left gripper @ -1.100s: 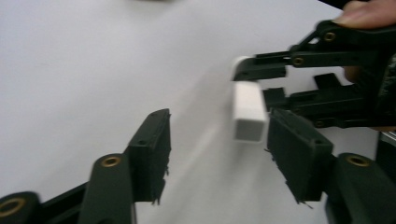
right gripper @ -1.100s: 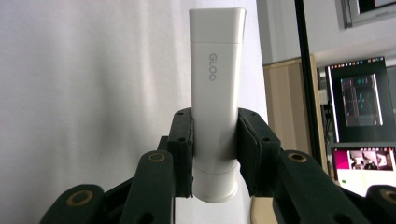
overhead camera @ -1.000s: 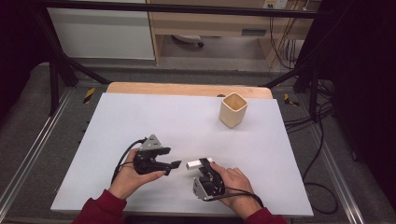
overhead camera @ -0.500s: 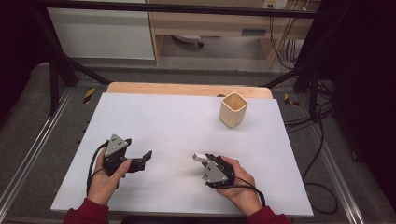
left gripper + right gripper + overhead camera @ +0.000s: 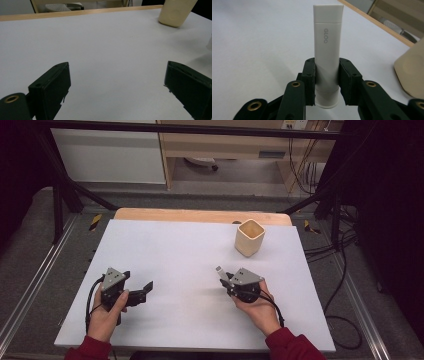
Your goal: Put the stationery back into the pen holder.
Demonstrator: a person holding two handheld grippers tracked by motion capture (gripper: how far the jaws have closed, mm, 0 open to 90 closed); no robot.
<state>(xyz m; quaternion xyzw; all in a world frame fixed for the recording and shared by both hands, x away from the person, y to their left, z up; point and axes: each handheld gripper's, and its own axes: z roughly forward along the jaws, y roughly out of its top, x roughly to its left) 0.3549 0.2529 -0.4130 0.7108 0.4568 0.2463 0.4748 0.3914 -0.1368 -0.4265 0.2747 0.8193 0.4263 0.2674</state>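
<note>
A white glue stick [image 5: 327, 37] marked GLOO stands straight out from my right gripper [image 5: 327, 65], whose jaws are shut on its lower half. From above, the right gripper [image 5: 227, 279] is held at the table's right middle and the glue stick [image 5: 219, 270] points up and to the left. My left gripper [image 5: 144, 291] rests in a hand near the table's front left. Its jaws have just been opening and now stand wide. In its own view, the left gripper [image 5: 117, 67] has only bare white table between its jaws.
A beige square cup [image 5: 249, 237] stands upright at the back right of the white table [image 5: 175, 250], beyond the right gripper; the cup [image 5: 176, 12] also shows at the top right of the left gripper view. A wooden strip [image 5: 200, 215] runs along the far edge.
The two grippers have drawn apart from the front middle. The left one went left and opened its jaws. The right one carried the glue stick to the right and slightly up.
</note>
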